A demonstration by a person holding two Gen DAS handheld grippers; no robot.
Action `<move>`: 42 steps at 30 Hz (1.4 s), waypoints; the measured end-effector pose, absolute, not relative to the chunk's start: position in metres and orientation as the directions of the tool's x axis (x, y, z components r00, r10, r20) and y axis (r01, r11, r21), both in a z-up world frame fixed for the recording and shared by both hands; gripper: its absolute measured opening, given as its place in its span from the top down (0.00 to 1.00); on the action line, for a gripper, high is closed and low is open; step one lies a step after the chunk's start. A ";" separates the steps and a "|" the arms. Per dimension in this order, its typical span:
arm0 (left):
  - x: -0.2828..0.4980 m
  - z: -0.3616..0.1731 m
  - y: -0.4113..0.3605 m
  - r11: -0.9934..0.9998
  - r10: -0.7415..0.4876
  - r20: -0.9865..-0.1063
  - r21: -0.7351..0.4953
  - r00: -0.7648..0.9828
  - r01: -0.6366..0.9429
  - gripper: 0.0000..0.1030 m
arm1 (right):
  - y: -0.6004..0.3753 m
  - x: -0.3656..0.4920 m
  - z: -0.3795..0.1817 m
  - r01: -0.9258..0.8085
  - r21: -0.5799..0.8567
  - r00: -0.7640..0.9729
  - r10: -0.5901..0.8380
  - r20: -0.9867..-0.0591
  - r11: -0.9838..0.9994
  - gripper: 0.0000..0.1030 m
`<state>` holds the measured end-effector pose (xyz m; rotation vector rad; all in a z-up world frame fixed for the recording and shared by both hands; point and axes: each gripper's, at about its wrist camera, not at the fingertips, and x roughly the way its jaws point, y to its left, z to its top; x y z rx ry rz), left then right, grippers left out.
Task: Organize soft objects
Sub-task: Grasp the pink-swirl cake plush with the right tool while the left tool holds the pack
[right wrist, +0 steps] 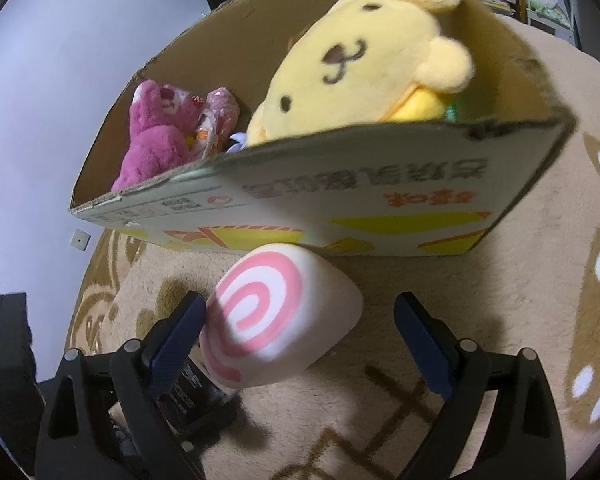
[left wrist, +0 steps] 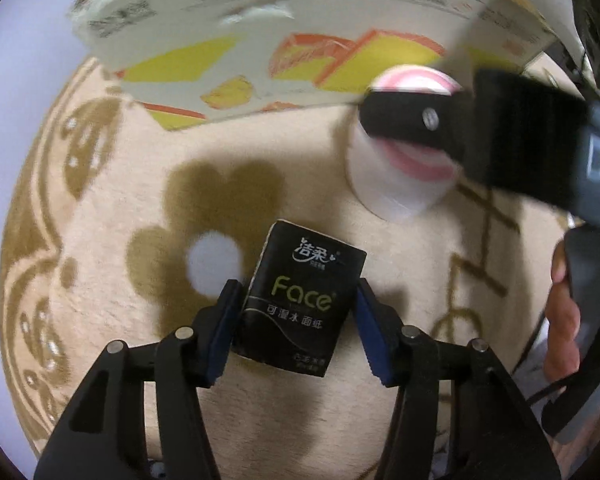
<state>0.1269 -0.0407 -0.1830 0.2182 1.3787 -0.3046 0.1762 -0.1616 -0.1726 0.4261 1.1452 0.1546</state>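
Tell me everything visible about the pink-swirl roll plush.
The swirl roll plush is a soft white cylinder with a pink spiral on its round end face. It lies on its side on the beige patterned rug, just before the cardboard box. It sits between the fingers of the open right claw, near the left pad, apparently ungripped.

Left gripper (left wrist: 298, 318): black linkage arms, silver pivot pins, blue textured pads. Right gripper (right wrist: 300, 344): same build; grey body with white lettering, silver screw. Bare-skinned hand (left wrist: 562, 320) beside thin black cable.
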 end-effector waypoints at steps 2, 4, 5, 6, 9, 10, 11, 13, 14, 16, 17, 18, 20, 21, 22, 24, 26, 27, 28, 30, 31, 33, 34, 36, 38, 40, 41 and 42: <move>0.130 -0.182 -0.035 0.948 -0.075 -0.982 -0.016 0.173 0.317 0.47 | -0.157 0.178 -0.175 0.089 0.400 0.409 0.333 -0.849 0.912 0.03; 0.133 -0.181 -0.032 0.953 -0.071 -0.981 -0.013 0.182 0.302 0.47 | -0.154 0.179 -0.178 0.085 0.391 0.406 0.327 -0.853 0.916 0.03; 0.133 -0.181 -0.031 0.955 -0.063 -0.980 -0.004 0.190 0.298 0.47 | -0.153 0.180 -0.179 0.086 0.389 0.405 0.325 -0.855 0.917 0.04; 0.135 -0.178 -0.025 0.955 -0.058 -0.979 0.002 0.196 0.296 0.47 | -0.152 0.180 -0.180 0.087 0.388 0.403 0.324 -0.856 0.917 0.07; 0.137 -0.177 -0.022 0.959 -0.053 -0.977 0.008 0.207 0.285 0.47 | -0.151 0.180 -0.182 0.081 0.406 0.392 0.346 -0.852 0.910 0.22; 0.136 -0.177 -0.023 0.959 -0.052 -0.976 0.010 0.211 0.283 0.47 | -0.151 0.180 -0.182 0.083 0.403 0.388 0.343 -0.855 0.911 0.27; 0.136 -0.176 -0.023 0.960 -0.051 -0.975 0.012 0.217 0.281 0.47 | -0.151 0.179 -0.181 0.080 0.397 0.389 0.338 -0.857 0.915 0.35; 0.142 -0.173 -0.020 0.960 -0.050 -0.973 0.016 0.226 0.279 0.47 | -0.149 0.178 -0.178 0.067 0.375 0.387 0.323 -0.864 0.924 0.45; 0.140 -0.171 -0.019 0.961 -0.049 -0.972 0.017 0.230 0.276 0.47 | -0.147 0.177 -0.176 0.061 0.365 0.389 0.315 -0.866 0.929 0.50; 0.141 -0.169 -0.017 0.962 -0.046 -0.970 0.021 0.239 0.272 0.47 | -0.144 0.176 -0.173 0.054 0.348 0.393 0.300 -0.869 0.936 0.57; 0.129 -0.168 -0.027 0.963 -0.043 -0.969 0.025 0.245 0.267 0.47 | -0.144 0.174 -0.172 0.052 0.345 0.394 0.298 -0.869 0.937 0.60; 0.128 -0.163 -0.027 0.964 -0.042 -0.968 0.026 0.248 0.264 0.47 | -0.145 0.172 -0.171 0.049 0.341 0.397 0.295 -0.869 0.939 0.61; 0.129 -0.160 -0.023 0.968 -0.041 -0.965 0.026 0.258 0.251 0.47 | -0.146 0.169 -0.168 0.051 0.332 0.402 0.285 -0.870 0.942 0.64; 0.130 -0.158 -0.021 0.969 -0.041 -0.964 0.026 0.262 0.247 0.48 | -0.146 0.168 -0.167 0.050 0.329 0.404 0.282 -0.870 0.943 0.65; 0.130 -0.156 -0.019 0.970 -0.040 -0.962 0.027 0.268 0.241 0.48 | -0.147 0.167 -0.165 0.050 0.326 0.405 0.279 -0.871 0.944 0.66; 0.126 -0.149 -0.015 0.972 -0.036 -0.957 0.033 0.287 0.232 0.48 | -0.149 0.163 -0.163 0.053 0.318 0.408 0.270 -0.872 0.947 0.67; 0.124 -0.142 -0.013 0.973 -0.031 -0.950 0.041 0.309 0.225 0.48 | -0.152 0.159 -0.160 0.057 0.312 0.412 0.262 -0.873 0.948 0.67; 0.122 -0.139 -0.013 0.974 -0.030 -0.947 0.044 0.321 0.222 0.48 | -0.153 0.158 -0.159 0.058 0.307 0.414 0.257 -0.873 0.950 0.67; 0.121 -0.137 -0.012 0.974 -0.030 -0.944 0.046 0.329 0.220 0.47 | -0.153 0.156 -0.157 0.059 0.303 0.417 0.252 -0.873 0.951 0.67; 0.117 -0.132 -0.012 0.974 -0.034 -0.935 0.048 0.354 0.219 0.47 | -0.154 0.152 -0.153 0.061 0.301 0.423 0.248 -0.871 0.952 0.67; 0.118 -0.126 -0.018 0.975 -0.034 -0.932 0.049 0.361 0.218 0.48 | -0.155 0.151 -0.152 0.061 0.301 0.425 0.248 -0.871 0.952 0.67; 0.115 -0.119 -0.016 0.975 -0.040 -0.926 0.046 0.376 0.217 0.48 | -0.157 0.148 -0.149 0.062 0.292 0.429 0.239 -0.871 0.954 0.67; 0.113 -0.116 -0.015 0.976 -0.044 -0.921 0.044 0.386 0.215 0.47 | -0.158 0.147 -0.148 0.062 0.287 0.430 0.234 -0.872 0.956 0.67; 0.116 -0.112 -0.024 0.976 -0.044 -0.914 0.046 0.404 0.211 0.47 | -0.157 0.143 -0.145 0.062 0.279 0.434 0.226 -0.872 0.958 0.67; 0.115 -0.106 -0.024 0.977 -0.044 -0.903 0.050 0.428 0.207 0.47 | -0.155 0.140 -0.141 0.061 0.271 0.443 0.217 -0.870 0.961 0.67; 0.113 -0.101 -0.023 0.978 -0.045 -0.893 0.052 0.448 0.201 0.47 | -0.151 0.138 -0.136 0.058 0.260 0.454 0.207 -0.867 0.964 0.67; 0.111 -0.097 -0.023 0.979 -0.047 -0.886 0.052 0.461 0.199 0.47 | -0.150 0.136 -0.133 0.056 0.257 0.461 0.203 -0.864 0.965 0.67; 0.110 -0.095 -0.023 0.979 -0.049 -0.881 0.051 0.470 0.198 0.47 | -0.149 0.135 -0.130 0.056 0.254 0.468 0.200 -0.861 0.966 0.67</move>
